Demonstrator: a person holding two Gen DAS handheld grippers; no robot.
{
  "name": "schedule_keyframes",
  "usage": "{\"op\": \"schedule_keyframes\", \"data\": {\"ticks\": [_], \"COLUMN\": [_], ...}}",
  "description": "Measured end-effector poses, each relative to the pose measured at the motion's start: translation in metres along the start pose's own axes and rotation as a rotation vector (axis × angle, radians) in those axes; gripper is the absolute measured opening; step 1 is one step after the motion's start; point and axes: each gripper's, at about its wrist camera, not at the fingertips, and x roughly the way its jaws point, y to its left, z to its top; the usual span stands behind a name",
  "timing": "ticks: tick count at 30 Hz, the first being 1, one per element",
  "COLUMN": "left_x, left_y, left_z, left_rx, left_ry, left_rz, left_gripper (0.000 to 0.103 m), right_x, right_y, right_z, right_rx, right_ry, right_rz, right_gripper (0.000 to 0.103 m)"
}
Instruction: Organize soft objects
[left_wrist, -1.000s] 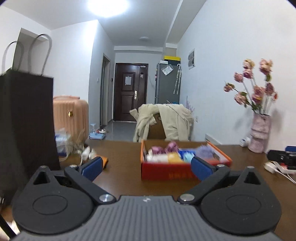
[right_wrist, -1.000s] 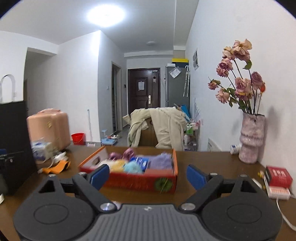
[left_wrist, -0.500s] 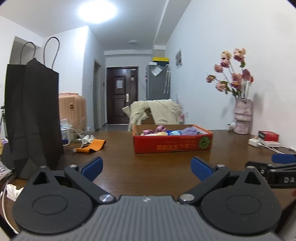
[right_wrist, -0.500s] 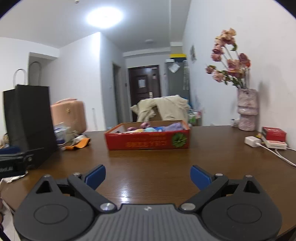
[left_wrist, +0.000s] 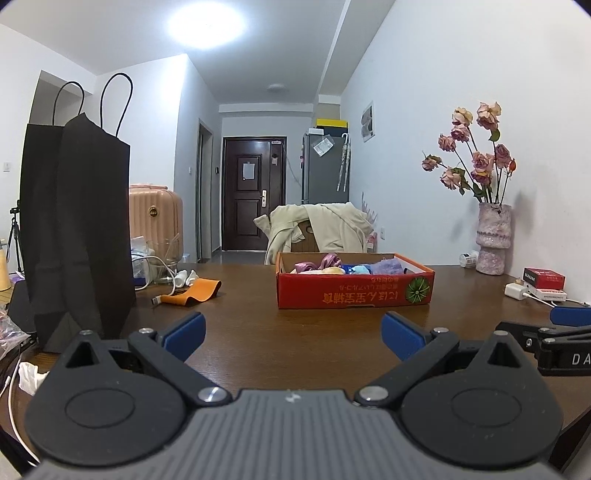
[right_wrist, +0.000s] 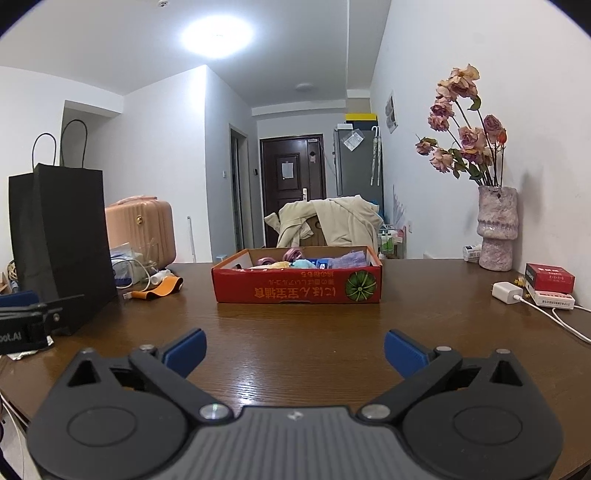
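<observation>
Soft items (right_wrist: 295, 263) sit in the red box (right_wrist: 295, 291) mid-surface, well ahead of you. Both grippers, left (left_wrist: 291, 330) & right (right_wrist: 293, 349): fingers wide, nothing btwn; right's just been opening. Stuff looks light, squashy, prob. cloth. Pinch the bulk from above, not loose edges.

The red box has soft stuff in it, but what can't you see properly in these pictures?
- Red box, both views: its front wall hides most of the soft things.
- Black bag, left wrist view: blocks the table behind it.
- Box lettering: upside down, too small.
</observation>
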Motion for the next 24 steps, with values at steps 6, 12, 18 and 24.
{"op": "schedule_keyframes", "data": {"ticks": [6,12,18,24], "left_x": [0.0013,0.0011,0.0025,0.0027], "left_y": [-0.0002,-0.0004,0.0013,0.0027], "left_z": [0.0002,0.0003,-0.0013,-0.0032], "left_rx": [0.002,0.002,0.004,0.008], "left_ry": [0.003,0.002,0.001,0.0], "left_rz": [0.001,0.001,0.002,-0.003], "left_gripper": [0.103,0.103,0.103,0.103], "right_x": [0.0012,0.0018,0.0023,0.0033], "right_y": [-0.0022,-0.0017,-0.002,-0.0035], "right_z": [-0.0005,-0.0021,-0.0028,-0.0018], "right_rx": [0.008,0.006,0.009,0.012], "right_ry": [0.006,0.011,0.012,0.016], "right_rz": [-0.009,0.0,-0.003,-0.003], "right_gripper": [0.103,0.103,0.103,0.103]}}
